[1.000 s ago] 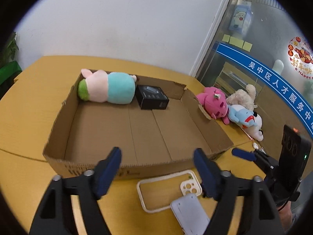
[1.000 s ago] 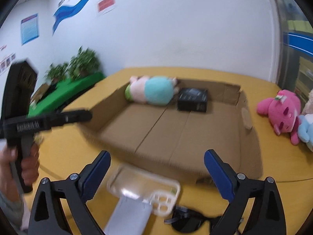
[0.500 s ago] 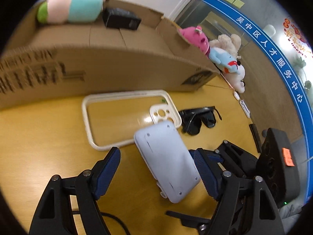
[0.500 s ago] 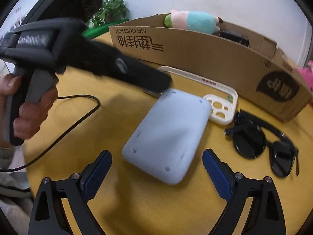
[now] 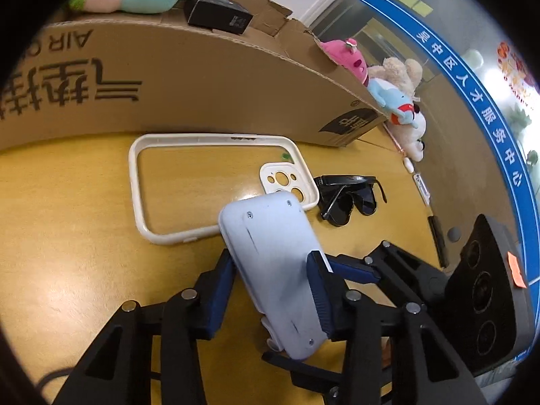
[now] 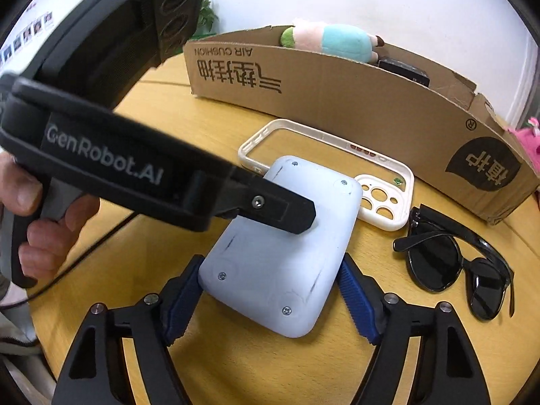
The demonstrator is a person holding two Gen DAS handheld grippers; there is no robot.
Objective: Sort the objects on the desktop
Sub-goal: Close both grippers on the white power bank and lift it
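Left wrist view: the left hand-held gripper [image 5: 270, 290] is closing its jaws on the pale grey device [image 5: 273, 263]; both blue pads are lying against the long sides of the device, so it is pinching it.
Right wrist view: the right hand-held gripper [image 6: 270, 300] is closing its jaws around the near end of the same pale grey device [image 6: 283, 253]; the left pad is touching the corner, but at the right pad I cannot tell whether it is already pressing.
Pale grey device: it is lying with its screwed back up on the yellow wooden surface [image 6: 236, 364], its far end resting over the rim of the white phone case [image 6: 324, 165].
White phone case: it is lying flat, just beside the near wall of the cardboard box [image 6: 337, 94], with the camera holes toward the sunglasses.
Sunglasses [image 6: 452, 266]: they are lying folded on the surface, near the device but apart from it, close to the right corner of the box.
Cardboard box: it is holding a pink and turquoise plush toy [image 6: 330, 40] and a small black box [image 5: 219, 17] by its far wall.
Other plush toys [image 5: 388, 91]: they are lying beyond the right end of the box, near the far edge of the surface.
Person's hand [image 6: 33, 229]: it is gripping the handle of the left hand-held gripper, beside a black cable [image 6: 87, 253].
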